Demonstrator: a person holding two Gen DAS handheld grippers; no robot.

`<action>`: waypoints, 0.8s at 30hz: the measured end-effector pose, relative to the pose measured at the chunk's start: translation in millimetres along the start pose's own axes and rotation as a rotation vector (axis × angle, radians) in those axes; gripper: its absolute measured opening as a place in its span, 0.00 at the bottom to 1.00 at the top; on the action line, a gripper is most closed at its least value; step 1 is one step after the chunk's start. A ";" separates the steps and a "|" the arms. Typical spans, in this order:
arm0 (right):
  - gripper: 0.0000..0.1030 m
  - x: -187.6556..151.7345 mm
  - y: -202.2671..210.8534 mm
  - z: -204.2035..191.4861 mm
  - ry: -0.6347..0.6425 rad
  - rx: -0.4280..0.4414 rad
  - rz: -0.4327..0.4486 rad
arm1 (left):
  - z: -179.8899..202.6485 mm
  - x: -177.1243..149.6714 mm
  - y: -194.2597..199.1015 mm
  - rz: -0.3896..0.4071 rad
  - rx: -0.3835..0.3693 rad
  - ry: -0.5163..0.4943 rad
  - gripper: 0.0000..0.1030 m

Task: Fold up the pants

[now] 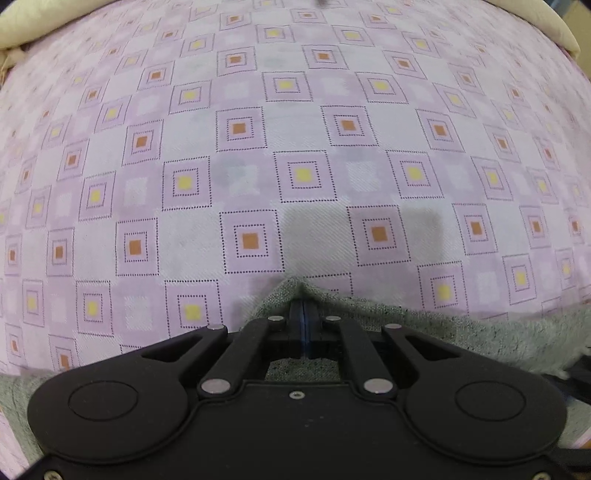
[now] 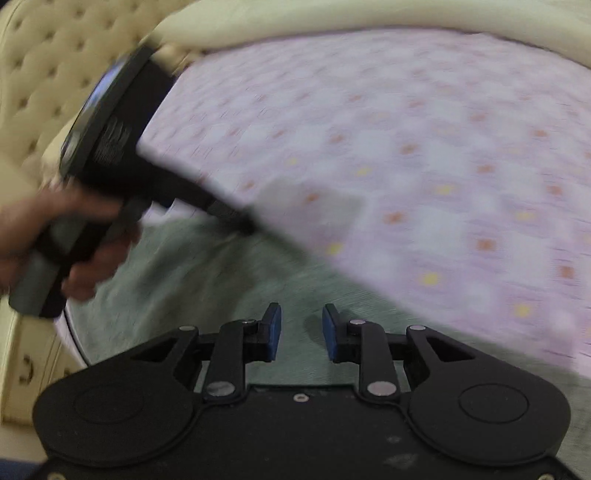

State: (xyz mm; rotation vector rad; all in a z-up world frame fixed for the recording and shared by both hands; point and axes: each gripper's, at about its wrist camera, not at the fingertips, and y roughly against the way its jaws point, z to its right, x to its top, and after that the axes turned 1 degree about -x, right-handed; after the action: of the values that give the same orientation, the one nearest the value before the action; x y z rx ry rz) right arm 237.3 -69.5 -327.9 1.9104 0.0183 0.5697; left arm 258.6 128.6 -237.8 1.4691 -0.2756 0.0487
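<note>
The grey-green pants [image 1: 461, 332] lie on a bed with a pink patterned sheet [image 1: 303, 129]. My left gripper [image 1: 303, 314] is shut on the edge of the pants, which bunch up around its fingertips. In the right wrist view the pants [image 2: 207, 288] spread below and ahead of my right gripper [image 2: 301, 325], which is open and empty just above the cloth. The left gripper's body [image 2: 122, 147] and the hand holding it [image 2: 55, 236] show at the left, its tip at the pants' edge [image 2: 247, 225]. That view is blurred.
A cream tufted headboard [image 2: 40, 74] and cream padded bed rim [image 2: 332, 18] border the sheet [image 2: 443, 147]. The cream rim also shows at the top corners of the left wrist view [image 1: 33, 26].
</note>
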 end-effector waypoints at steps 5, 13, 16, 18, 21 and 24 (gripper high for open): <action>0.00 -3.7 -8.3 47.4 -0.186 -0.235 -0.006 | -10.0 -3.2 12.3 0.008 -0.018 0.038 0.10; 0.16 -22.3 24.4 9.9 -0.175 -0.192 0.035 | 6.6 -81.7 39.8 0.029 -0.025 -0.095 0.15; 0.16 -41.4 16.2 -3.6 -0.122 -0.232 -0.014 | -0.2 -109.9 27.1 0.000 0.066 -0.137 0.15; 0.16 -54.7 17.9 5.4 -0.141 -0.309 -0.040 | -16.9 -124.7 21.2 -0.005 0.108 -0.137 0.16; 0.13 -76.7 35.6 33.4 -0.221 -0.418 -0.030 | -41.3 -139.0 26.9 0.023 0.106 -0.139 0.16; 0.13 -98.3 54.6 60.7 -0.299 -0.535 -0.032 | -56.2 -145.8 32.8 0.031 0.097 -0.129 0.16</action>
State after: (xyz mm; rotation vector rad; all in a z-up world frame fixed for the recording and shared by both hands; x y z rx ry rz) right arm 160.7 -171.5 -335.0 1.4493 -0.2704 0.2277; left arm 119.7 207.1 -241.2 1.5673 -0.4062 -0.0077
